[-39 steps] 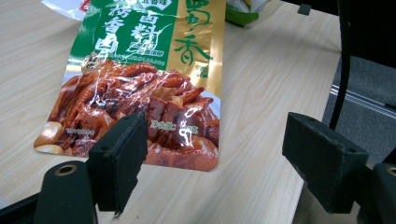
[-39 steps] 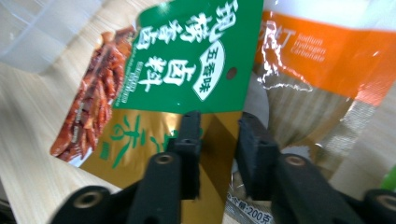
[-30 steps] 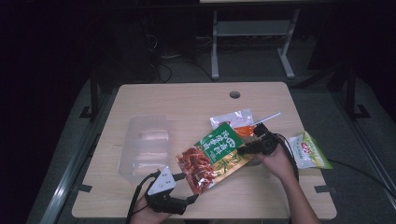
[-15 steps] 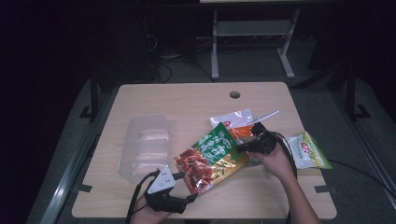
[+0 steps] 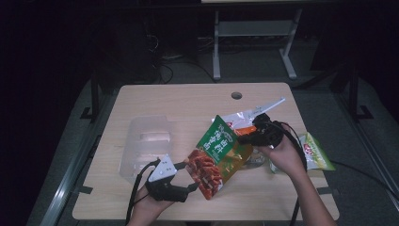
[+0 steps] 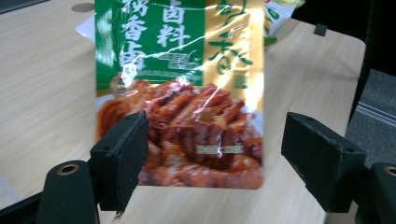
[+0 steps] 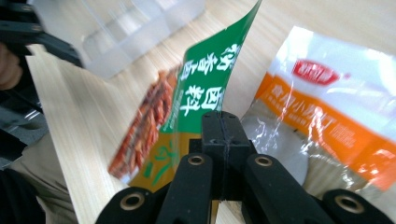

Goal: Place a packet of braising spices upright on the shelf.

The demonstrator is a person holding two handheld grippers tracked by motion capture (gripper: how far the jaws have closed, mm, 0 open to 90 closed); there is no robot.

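My right hand-held gripper, jaws clamped, is lifting the green sauce packet by its upper edge. Its long axis is slanting down toward my left hand-held gripper, waiting wide open at the lower end.

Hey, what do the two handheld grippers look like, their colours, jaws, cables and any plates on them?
Both are black. The left gripper carries a grey three-cornered plate on top and a black cable trailing from its rear. Its jaws are blocky black pads on arms with brass-coloured rivets. The right gripper is black too, with a black cable looping behind it and the same brass-ringed pivots on its arms. No sleeves show at the forearms.
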